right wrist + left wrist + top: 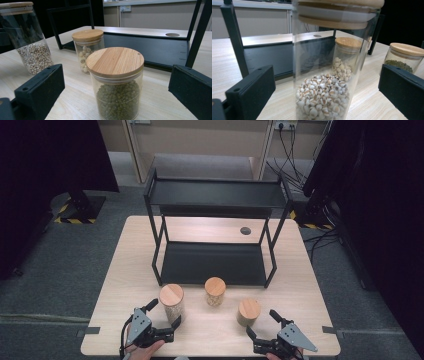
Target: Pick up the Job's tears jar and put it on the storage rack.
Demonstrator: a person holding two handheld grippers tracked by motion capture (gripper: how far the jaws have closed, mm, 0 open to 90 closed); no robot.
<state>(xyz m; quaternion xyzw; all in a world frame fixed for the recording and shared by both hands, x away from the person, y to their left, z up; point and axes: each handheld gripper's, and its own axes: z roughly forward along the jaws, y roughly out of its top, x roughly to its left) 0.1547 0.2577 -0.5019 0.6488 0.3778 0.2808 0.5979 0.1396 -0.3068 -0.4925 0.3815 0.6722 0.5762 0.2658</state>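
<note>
Both tools lined up at the near edge of the surface (pixel 125 270), each w/ a jar in its sights. Left tool (pixel 162 315) is spread wide around the tall glass jar (pixel 172 303) of pale grains, jaws either side of it, not touching yet as far as the left gripper view tells. Right tool (pixel 262 322) also spread, facing the short jar (pixel 248 312) of green beans, which sits just ahead between the jaw tips, apart from them. The middle jar (pixel 215 291) w/ bigger white seeds stands near the front of the black two-tier rack (pixel 215 195).

How to do it well, imo: push the left tool fwd till the jar sits deep in the jaws, grip the glass body below the wooden lid, mid-height, squeeze slowly, since the tall jar looks tippy. Lift straight up before swinging toward the rack; mind the front posts. Same for the right: centre first, then close.

Writing or brands: none readable; jars are unlabelled, lids plain wood.
</note>
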